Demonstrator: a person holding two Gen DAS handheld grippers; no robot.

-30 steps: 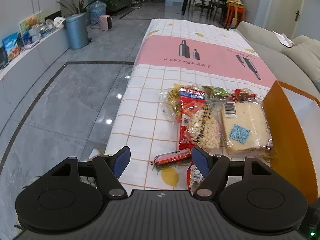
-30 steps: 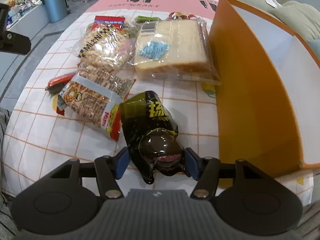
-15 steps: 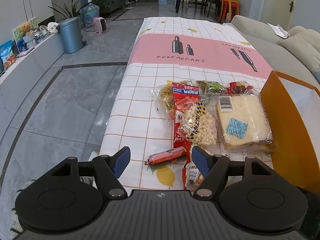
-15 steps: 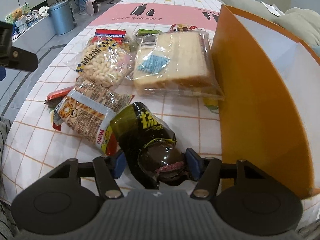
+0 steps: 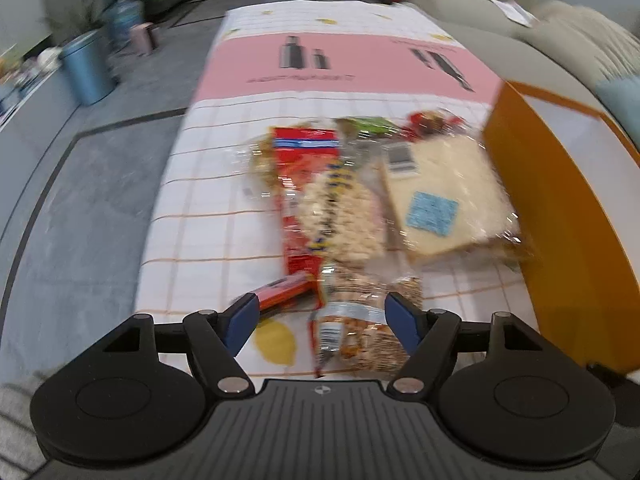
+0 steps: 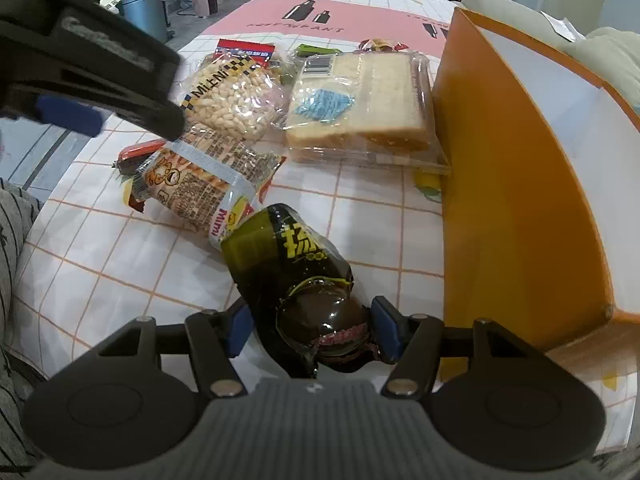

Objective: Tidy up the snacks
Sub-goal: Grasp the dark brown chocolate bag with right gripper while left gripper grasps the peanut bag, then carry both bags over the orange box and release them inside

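Two grippers in view. Right gripper (image 6: pixel 310 328) has both blue pads pressed on the dark green snack bag (image 6: pixel 296 276), which lies at the near table edge just left of the orange box (image 6: pixel 516 208). Left gripper (image 5: pixel 322 316) is spread wide, holding nothing, above the striped Mimi pack (image 5: pixel 360 328); view is motion-blurred. Red sausage (image 5: pixel 280 292) sits just left of that pack. Farther out: puffed-snack bag (image 6: pixel 236 100), then wrapped bread (image 6: pixel 360 104) touching the box wall.

Blue bin (image 5: pixel 89 68) on floor; sofa (image 5: pixel 520 44) beside table.
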